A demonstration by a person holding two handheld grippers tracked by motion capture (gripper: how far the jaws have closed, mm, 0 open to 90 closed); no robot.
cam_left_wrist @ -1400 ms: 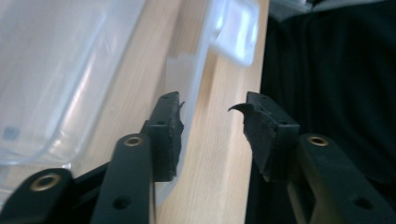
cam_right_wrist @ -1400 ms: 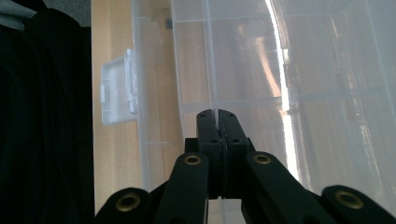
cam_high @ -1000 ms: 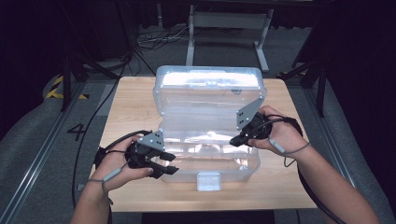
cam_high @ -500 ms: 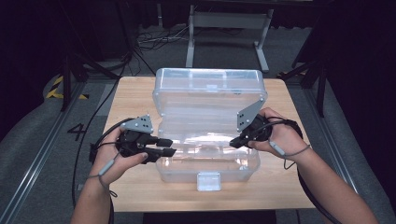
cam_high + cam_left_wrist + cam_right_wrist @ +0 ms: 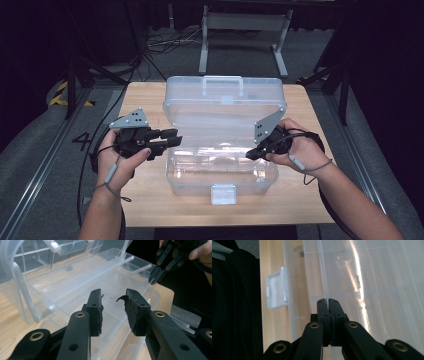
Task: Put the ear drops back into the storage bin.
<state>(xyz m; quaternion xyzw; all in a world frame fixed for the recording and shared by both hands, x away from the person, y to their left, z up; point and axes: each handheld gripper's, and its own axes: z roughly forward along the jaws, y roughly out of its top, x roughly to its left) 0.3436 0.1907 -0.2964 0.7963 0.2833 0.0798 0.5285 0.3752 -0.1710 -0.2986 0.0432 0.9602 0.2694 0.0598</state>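
A clear plastic box stands on the wooden table, its lid raised at the back. Inside I see clear dividers and nothing else. My left gripper hovers just outside the box's left rim. Its jaws, seen in the left gripper view, are open with nothing between them and have just been closing. My right gripper is shut on the box's right wall, and the thin clear edge runs into its closed jaws. The left gripper view shows it too, across the box.
A white latch sits on the box's front wall, also seen in the right gripper view. A metal stand and cables lie on the floor beyond the table. Bare tabletop lies either side of the box.
My left gripper has risen from the box's front left corner to beside its left rim, jaws narrower. The bright glare on the lid is gone. The right gripper has stayed put.
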